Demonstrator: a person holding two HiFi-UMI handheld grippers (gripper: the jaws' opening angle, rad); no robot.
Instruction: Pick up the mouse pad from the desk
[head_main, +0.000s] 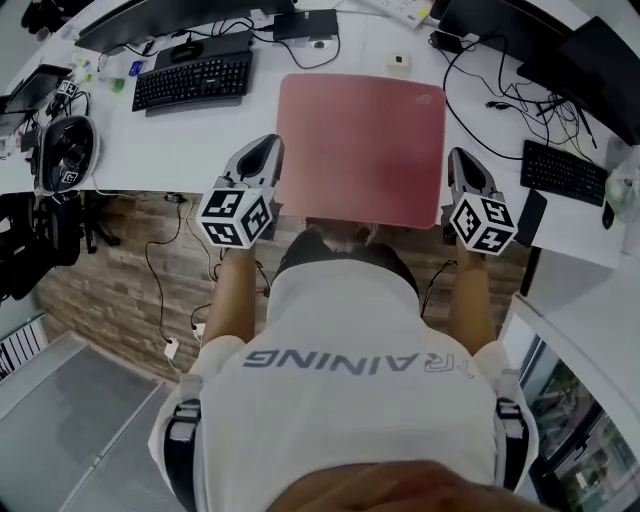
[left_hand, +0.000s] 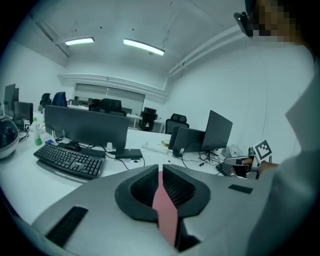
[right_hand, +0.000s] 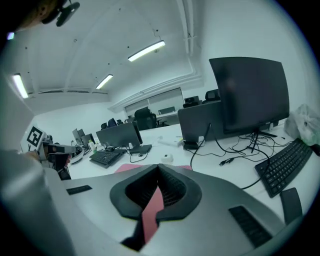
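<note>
Spanning the gap between the two hand-held grippers, the flat rectangular red mouse pad (head_main: 360, 145) sits over the white desk (head_main: 200, 140), with its near edge projecting past the desk's front edge toward the person. Whether its far edge rests on the desk surface cannot be determined.

The left gripper (head_main: 268, 150) is clamped on the pad's left edge. In the left gripper view, its two black ribbed jaws are closed together (left_hand: 160, 170) with a thin red strip of the pad (left_hand: 165, 210) pinched between them. The right gripper (head_main: 455, 158) is clamped on the pad's right edge. In the right gripper view, its jaws are likewise closed (right_hand: 159, 167) on a red strip of the pad (right_hand: 150, 212).

A black keyboard (head_main: 192, 80) lies on the desk, beyond and to the left of the pad. A second black keyboard (head_main: 562, 172) lies to the right, well apart from the pad. A small white square object (head_main: 399, 62) sits just beyond the pad's far edge.
</note>
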